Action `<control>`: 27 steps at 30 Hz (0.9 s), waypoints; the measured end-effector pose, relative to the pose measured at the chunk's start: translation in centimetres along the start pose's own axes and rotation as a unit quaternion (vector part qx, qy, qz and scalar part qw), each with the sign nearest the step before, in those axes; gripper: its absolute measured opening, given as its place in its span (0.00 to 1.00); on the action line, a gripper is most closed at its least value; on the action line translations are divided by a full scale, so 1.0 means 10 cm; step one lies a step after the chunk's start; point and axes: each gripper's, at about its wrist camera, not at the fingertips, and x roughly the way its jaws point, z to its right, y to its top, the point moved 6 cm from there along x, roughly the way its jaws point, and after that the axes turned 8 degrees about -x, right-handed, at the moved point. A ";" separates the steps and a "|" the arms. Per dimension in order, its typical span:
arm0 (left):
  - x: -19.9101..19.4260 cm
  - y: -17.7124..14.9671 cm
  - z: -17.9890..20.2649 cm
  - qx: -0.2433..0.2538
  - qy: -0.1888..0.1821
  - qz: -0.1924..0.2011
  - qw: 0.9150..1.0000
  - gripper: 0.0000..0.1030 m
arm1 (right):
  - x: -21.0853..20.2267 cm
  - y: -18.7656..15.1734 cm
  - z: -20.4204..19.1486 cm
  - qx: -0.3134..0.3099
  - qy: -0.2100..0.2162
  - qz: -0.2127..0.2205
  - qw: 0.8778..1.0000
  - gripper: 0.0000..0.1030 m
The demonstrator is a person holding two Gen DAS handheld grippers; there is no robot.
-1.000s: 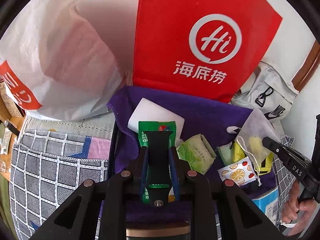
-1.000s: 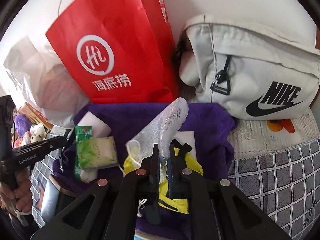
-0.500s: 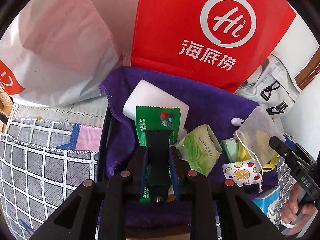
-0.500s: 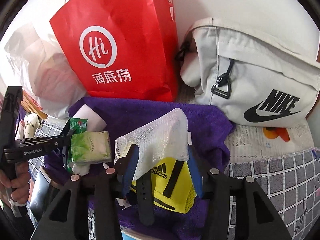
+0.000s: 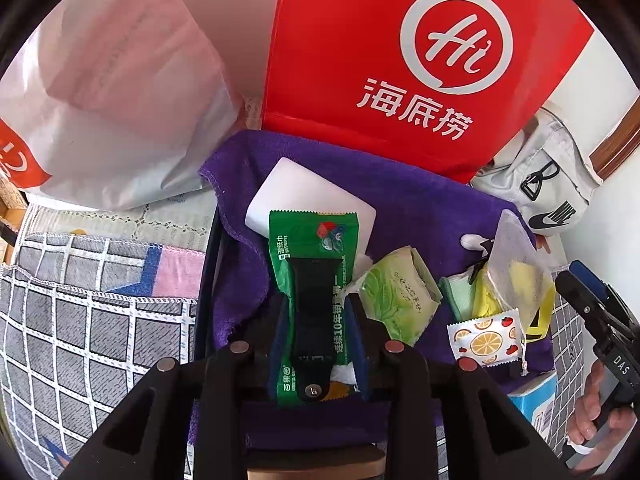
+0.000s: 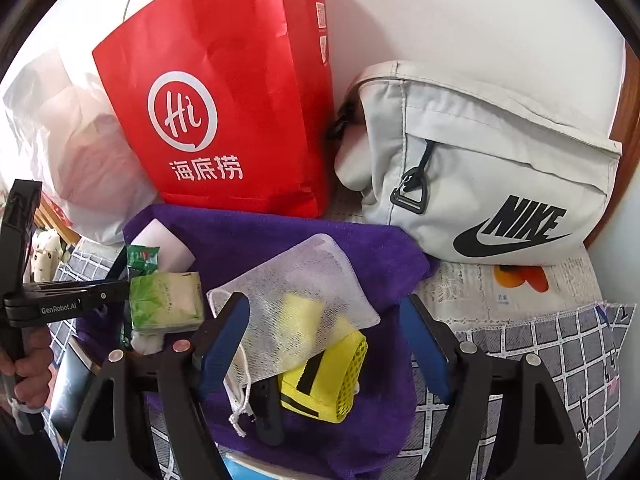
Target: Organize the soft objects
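My right gripper has just been opening and stands wide, the white mesh drawstring pouch lying loose between its jaws on the purple terry towel. My left gripper has just begun easing yet is narrow, still pinching the green wet-wipe sachet. I judge the risk is the pouch's cord catching a blue pad as I pull away, dragging it off the yellow Adidas mesh item. The sachet may slide onto the white foam block. The red paper bag and grey Nike bag crowd the back
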 end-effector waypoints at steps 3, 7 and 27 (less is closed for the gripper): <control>-0.09 -0.02 0.04 0.008 0.006 0.005 1.000 0.38 | -0.06 0.01 -0.01 0.009 0.005 0.002 1.000 0.78; -0.26 -0.06 0.10 0.023 0.023 0.019 0.999 0.42 | -0.24 0.02 -0.08 0.013 0.010 0.014 1.000 0.79; -1.74 -1.05 0.48 0.076 0.022 0.102 0.992 0.58 | -1.32 -0.88 -0.50 0.025 0.010 0.003 1.000 0.89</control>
